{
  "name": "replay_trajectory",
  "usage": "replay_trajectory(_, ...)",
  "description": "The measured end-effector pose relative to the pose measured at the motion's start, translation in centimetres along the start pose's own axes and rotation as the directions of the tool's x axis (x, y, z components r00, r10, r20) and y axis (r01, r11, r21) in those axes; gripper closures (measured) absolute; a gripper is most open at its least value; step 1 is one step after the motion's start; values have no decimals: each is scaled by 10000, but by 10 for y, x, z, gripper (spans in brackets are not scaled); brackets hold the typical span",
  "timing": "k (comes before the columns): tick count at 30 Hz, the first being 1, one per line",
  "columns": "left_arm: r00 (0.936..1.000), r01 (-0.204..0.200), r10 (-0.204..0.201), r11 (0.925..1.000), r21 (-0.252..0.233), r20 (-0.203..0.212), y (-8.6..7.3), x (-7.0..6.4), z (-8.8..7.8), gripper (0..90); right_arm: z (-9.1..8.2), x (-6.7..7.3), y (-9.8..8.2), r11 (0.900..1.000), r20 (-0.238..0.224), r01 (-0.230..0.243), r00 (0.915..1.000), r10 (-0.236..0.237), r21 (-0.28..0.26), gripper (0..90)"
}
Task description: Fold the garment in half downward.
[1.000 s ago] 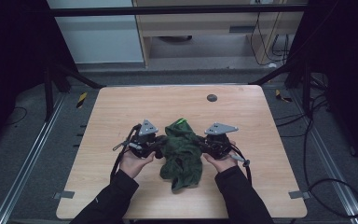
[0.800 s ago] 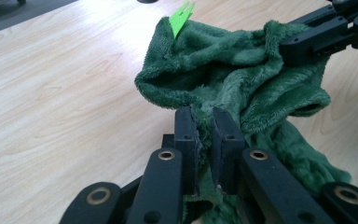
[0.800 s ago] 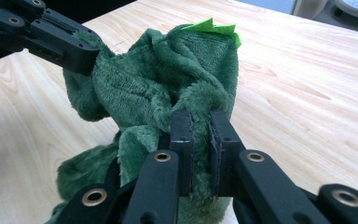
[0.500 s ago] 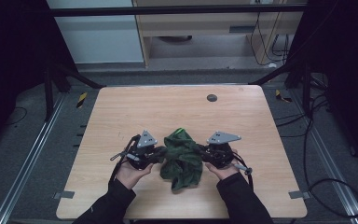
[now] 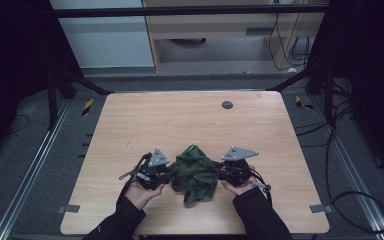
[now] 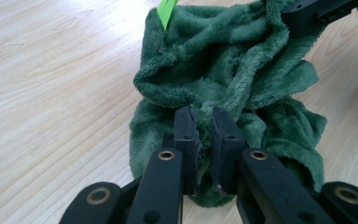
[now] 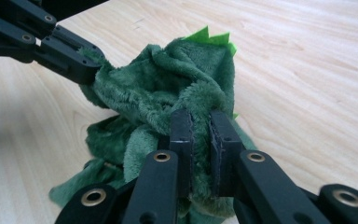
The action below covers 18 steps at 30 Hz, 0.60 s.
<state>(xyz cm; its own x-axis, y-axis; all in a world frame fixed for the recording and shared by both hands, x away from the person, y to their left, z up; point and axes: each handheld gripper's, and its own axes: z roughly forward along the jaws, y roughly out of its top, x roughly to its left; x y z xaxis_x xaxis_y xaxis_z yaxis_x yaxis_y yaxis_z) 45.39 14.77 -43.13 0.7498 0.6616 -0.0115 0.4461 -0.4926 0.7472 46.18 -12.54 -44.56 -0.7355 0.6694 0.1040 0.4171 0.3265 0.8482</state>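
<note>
Dark green plush fleece cloth [image 5: 195, 172], crumpled, is located near the front edge of the light wooden table [image 5: 180, 120], between both hands. A bright green tag [image 6: 167, 10] is visible at its far edge. The left gripper [image 6: 206, 122] is clamped on a fold at one side of the cloth; the right gripper [image 7: 200, 126] is clamped on a ridge of pile at the opposite side. The material is judged to be light, soft and limp, with no stiffness and no fragility. Slippage is considered unlikely if a doubled fold or hem is taken. Corners are best gripped, so that the cloth can be spread flat under mild tension.
</note>
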Motion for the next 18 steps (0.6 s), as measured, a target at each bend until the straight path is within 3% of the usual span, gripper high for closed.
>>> replay_trajectory(7,9999,-47,45,9999,133,164,-7,-5,0,824,-3,5,-9,9996,-92,169,9998,-167,209,808)
replay_trajectory(18,9992,-236,217,9982,551,346,-19,-14,8,822,-5,8,-28,9978,-324,-51,9994,72,663,790)
